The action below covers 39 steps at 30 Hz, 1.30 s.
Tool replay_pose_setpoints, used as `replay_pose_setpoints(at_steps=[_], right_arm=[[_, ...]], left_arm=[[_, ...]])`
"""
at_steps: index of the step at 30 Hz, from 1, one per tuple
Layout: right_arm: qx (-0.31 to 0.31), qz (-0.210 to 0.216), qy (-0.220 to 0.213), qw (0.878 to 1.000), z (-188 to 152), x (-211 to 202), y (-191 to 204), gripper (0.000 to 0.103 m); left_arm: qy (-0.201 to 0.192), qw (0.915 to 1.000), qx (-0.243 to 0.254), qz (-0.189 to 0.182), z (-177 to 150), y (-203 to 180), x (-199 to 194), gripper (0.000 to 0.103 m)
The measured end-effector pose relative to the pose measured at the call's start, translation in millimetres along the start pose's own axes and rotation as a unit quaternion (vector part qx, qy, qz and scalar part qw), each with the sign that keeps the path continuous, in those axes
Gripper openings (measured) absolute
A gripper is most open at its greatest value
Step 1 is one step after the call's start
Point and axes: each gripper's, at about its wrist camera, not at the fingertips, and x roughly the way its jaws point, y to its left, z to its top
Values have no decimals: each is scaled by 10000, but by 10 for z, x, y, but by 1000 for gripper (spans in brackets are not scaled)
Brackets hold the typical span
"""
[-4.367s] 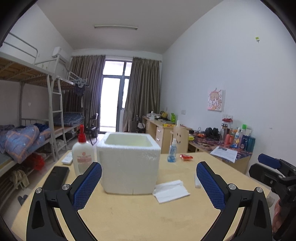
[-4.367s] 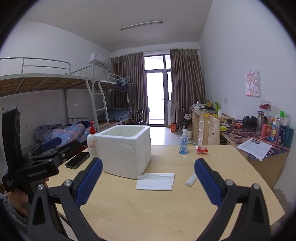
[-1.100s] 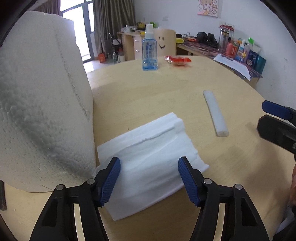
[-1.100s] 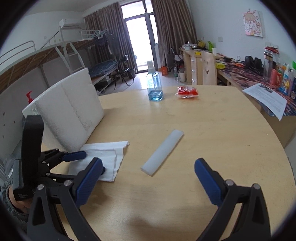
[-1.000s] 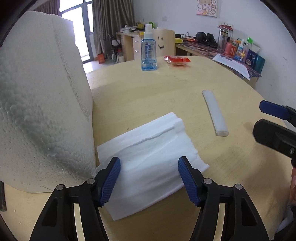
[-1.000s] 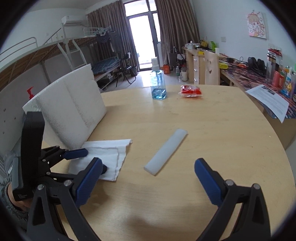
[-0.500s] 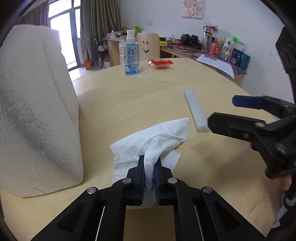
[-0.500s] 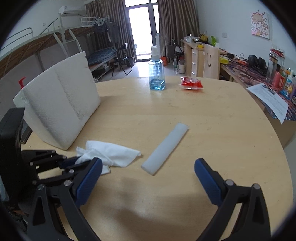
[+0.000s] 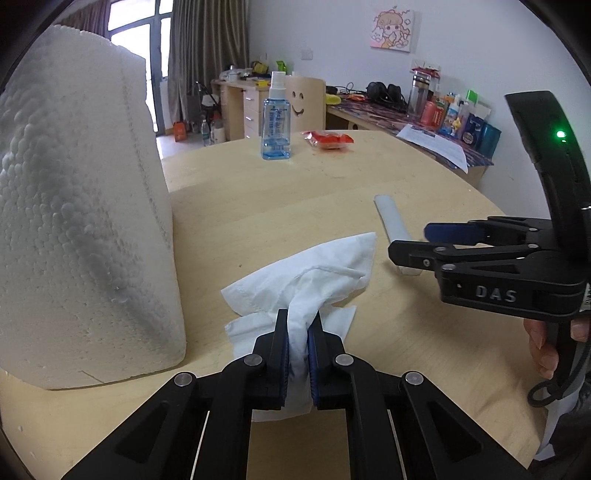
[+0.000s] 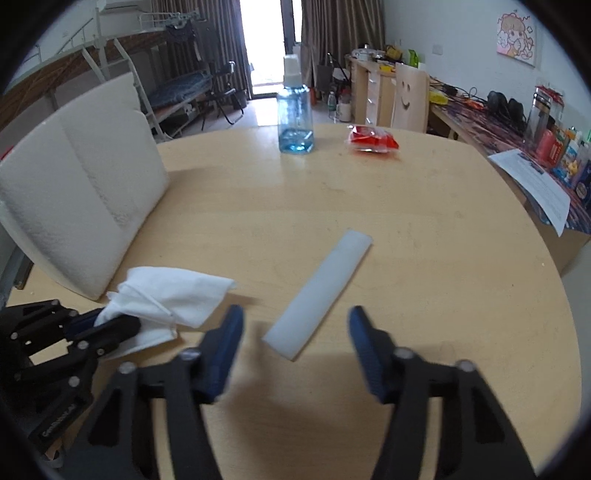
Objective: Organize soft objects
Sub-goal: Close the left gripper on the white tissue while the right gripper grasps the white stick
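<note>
- Two grippers at work over round wooden table [image 10: 424,229].
- Left gripper [image 9: 297,354] clenched on white tissue [image 9: 314,280]; bunched near end pinched between blue pads, rest spread on tabletop just beside white foam box [image 9: 81,206].
- Right gripper [image 10: 295,339] closing, jaws half apart; near end of white foam strip [image 10: 321,288] between the fingertips, pads not touching it, strip flat on table.
- Left wrist view only: right gripper from the side [image 9: 480,254], "DAS" in pale letters on its black body, green light lit on its upright part, fingers of a hand [image 9: 543,343] on the handle; cartoon picture [image 9: 393,31] on wall.
- Right wrist view only: left gripper [image 10: 99,325] from the side at lower left, tissue [image 10: 173,291] trailing from its jaws; white lettering on its body, too blurred to read; bunk bed frame [image 10: 110,33] beyond foam box [image 10: 81,184].
- Both views: blue spray bottle [image 10: 295,122] upright and red packet [image 10: 373,142] at far side of table, well apart from tissue; smiley face on chair back [image 10: 406,96].
- Bottle label print [image 9: 276,118] too small to read.
</note>
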Motion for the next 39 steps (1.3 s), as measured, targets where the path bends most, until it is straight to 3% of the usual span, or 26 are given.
replay_pose_setpoints(at_steps=[4, 11, 17, 24, 29, 36, 38, 39], right_arm=[[69, -127, 135, 9998, 4, 62, 9, 43], [118, -101, 223, 9996, 11, 105, 37, 40], [9, -246, 267, 9993, 30, 122, 94, 30], [345, 180, 139, 9991, 14, 0, -57, 13], [311, 208, -77, 9993, 8, -163, -49, 11], [362, 209, -32, 9991, -1, -98, -21, 9], [245, 121, 4, 9996, 17, -67, 19, 14], [142, 53, 24, 9999, 25, -47, 54, 22]], left_arm=[[-18, 10000, 55, -25, -7, -11, -12, 9], [-9, 10000, 52, -12, -10, -14, 2, 9], [-57, 10000, 23, -39, -4, -23, 1, 9], [-208, 9997, 89, -101, -11, -61, -80, 9], [-265, 9996, 92, -104, -10, -63, -104, 9], [-379, 9992, 35, -100, -5, -26, -177, 9], [-406, 9991, -19, -91, 3, 8, -191, 9], [-412, 9991, -41, -81, 7, 23, -195, 9]])
